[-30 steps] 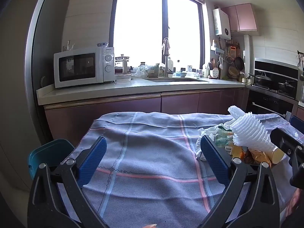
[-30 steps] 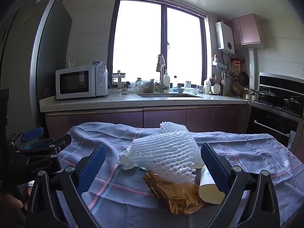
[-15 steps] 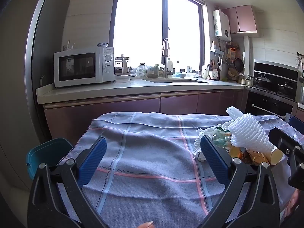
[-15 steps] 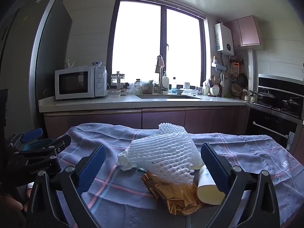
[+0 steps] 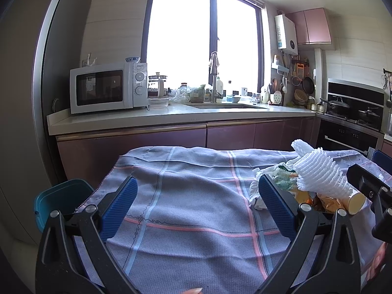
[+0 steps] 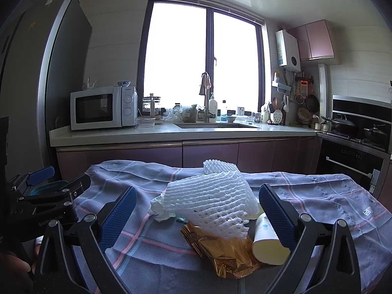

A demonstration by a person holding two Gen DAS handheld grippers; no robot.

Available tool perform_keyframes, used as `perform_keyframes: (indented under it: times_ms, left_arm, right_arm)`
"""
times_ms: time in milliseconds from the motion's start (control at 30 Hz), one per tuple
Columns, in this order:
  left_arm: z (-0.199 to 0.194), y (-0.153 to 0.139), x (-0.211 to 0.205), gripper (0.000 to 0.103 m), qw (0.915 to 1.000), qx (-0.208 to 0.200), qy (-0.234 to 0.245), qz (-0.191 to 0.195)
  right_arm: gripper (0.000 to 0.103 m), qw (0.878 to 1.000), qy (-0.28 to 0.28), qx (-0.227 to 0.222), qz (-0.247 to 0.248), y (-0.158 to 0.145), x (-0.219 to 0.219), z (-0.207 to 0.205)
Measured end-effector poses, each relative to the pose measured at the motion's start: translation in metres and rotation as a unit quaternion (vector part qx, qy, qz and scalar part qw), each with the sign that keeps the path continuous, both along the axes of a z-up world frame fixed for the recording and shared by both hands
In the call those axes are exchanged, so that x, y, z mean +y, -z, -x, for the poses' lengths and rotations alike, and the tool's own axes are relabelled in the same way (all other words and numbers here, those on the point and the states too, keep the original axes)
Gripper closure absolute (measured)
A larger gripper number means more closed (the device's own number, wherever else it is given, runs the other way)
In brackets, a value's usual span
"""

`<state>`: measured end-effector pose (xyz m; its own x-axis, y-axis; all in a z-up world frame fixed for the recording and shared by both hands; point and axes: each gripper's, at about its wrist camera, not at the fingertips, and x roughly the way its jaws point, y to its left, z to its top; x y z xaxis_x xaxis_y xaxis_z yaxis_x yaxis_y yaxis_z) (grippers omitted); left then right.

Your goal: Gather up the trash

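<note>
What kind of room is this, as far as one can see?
Very likely a home kitchen: a microwave on the counter, a sink under the window, and a stove with pots at right.

Left gripper [image 5: 197, 197] at the bottom of the frame, jaws wide apart, nothing between them, over a checked grey cloth [image 5: 196, 196]. Trash pile at right centre: white foam net [image 5: 321, 174] on top, crumpled tissue [image 5: 256, 196], gold wrapper [image 5: 328, 202], pale cup [image 5: 355, 199] lying sideways. Right gripper [image 5: 374, 183] at the right edge beside the pile. Teal bin [image 5: 57, 199] lower left, past the cloth edge.
</note>
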<state>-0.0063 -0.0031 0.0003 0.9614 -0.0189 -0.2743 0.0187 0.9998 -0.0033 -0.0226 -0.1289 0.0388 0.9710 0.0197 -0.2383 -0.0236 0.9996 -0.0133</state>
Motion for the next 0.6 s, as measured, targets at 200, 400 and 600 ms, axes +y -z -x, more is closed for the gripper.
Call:
perform_keyframes:
  times_ms: [200,400,600]
  left_arm:
    - [0.0006,-0.0011,-0.0006,0.006,1.0,-0.003,-0.001,0.0]
    - [0.0025,-0.0027,-0.0002,0.006,0.9999,-0.011,-0.002,0.002]
    - [0.0034,-0.0028,-0.0001,0.006,0.9999,-0.015,-0.004,0.001]
  right_arm:
    - [0.007,1.0,-0.001,-0.001,-0.005,-0.0007,-0.0017,-0.0013]
    - [0.007,1.0,0.001,-0.002,-0.007,-0.0012,-0.0032,-0.0013]
    - [0.007,1.0,0.002,-0.004,-0.009,-0.0009,-0.005,0.0002]
